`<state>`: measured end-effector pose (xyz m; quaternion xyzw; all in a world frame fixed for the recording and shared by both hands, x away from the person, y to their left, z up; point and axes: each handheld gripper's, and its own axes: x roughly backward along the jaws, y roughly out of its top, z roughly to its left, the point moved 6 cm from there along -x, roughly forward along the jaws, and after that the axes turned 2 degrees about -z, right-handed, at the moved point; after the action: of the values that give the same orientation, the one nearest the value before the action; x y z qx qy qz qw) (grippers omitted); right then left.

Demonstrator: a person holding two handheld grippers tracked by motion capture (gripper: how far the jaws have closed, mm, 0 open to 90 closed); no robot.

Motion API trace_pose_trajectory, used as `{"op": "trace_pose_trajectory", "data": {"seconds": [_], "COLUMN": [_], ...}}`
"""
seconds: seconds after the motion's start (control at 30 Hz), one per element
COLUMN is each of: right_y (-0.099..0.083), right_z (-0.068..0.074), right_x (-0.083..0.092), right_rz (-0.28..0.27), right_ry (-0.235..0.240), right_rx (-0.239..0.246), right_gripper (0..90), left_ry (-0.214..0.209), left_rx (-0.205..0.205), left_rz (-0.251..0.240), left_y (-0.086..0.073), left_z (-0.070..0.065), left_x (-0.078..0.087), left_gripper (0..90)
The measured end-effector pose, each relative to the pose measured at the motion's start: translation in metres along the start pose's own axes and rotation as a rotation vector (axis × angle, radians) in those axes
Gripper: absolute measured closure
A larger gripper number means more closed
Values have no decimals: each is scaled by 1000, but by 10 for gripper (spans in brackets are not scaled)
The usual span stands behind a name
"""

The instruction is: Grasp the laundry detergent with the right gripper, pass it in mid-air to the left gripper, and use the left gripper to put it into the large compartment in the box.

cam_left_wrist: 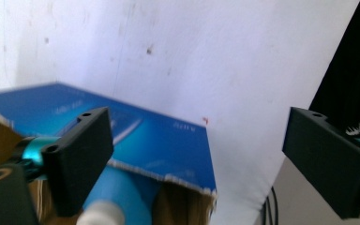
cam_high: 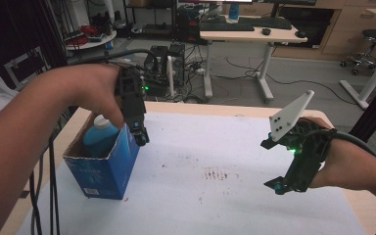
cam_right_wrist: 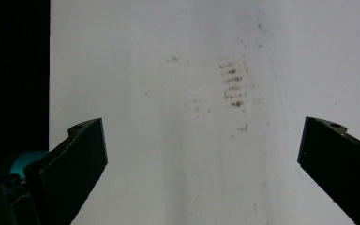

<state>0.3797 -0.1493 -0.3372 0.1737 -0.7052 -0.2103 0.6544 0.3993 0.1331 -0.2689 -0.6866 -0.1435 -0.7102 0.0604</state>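
An open blue cardboard box (cam_high: 103, 171) stands at the left of the white-covered table. Inside it is a blue bottle (cam_high: 98, 136) with a white cap. My left gripper (cam_high: 141, 135) hangs point-down just over the box's right rim, beside the bottle. In the left gripper view its jaws stand wide apart above the box (cam_left_wrist: 164, 143) and the bottle (cam_left_wrist: 122, 192), and grip nothing. My right gripper (cam_high: 277, 186) hovers low over the right side of the table, open, with bare table between its jaws (cam_right_wrist: 201, 164).
Brownish smudges (cam_high: 218, 174) mark the white table cover (cam_high: 200, 205) between the two grippers; the same smudges (cam_right_wrist: 232, 84) lie ahead of the right gripper. Cables hang off the table's left edge. A desk (cam_high: 252, 32) and a stool (cam_high: 372, 44) stand beyond the table.
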Motion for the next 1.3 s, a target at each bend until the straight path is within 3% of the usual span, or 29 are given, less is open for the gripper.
{"op": "trace_pose_trajectory", "data": {"seconds": [0.03,0.2,0.23,0.27,0.47,1.3], "right_y": [0,-9,-9,-13,-23,-26], "right_z": [0,-5,-5,-7,-15,-20], "right_x": [0,5,5,6,10,6], "right_rz": [0,124,124,181,287,319], "right_ry": [0,23,23,18,21,26], "right_rx": [0,9,9,23,24,32], "right_gripper": [9,9,9,9,9,9], "left_ry": [0,-31,-31,-42,-32,-28], "left_rx": [0,-65,-65,-84,-111,-99], "left_rz": [0,3,3,7,17,40], "left_y": [0,20,20,24,32,27], "left_z": [0,-13,-13,-16,-18,-11], "left_x": [0,-14,-14,-18,-29,-34], "left_gripper": [83,61,59,57,19,19]}}
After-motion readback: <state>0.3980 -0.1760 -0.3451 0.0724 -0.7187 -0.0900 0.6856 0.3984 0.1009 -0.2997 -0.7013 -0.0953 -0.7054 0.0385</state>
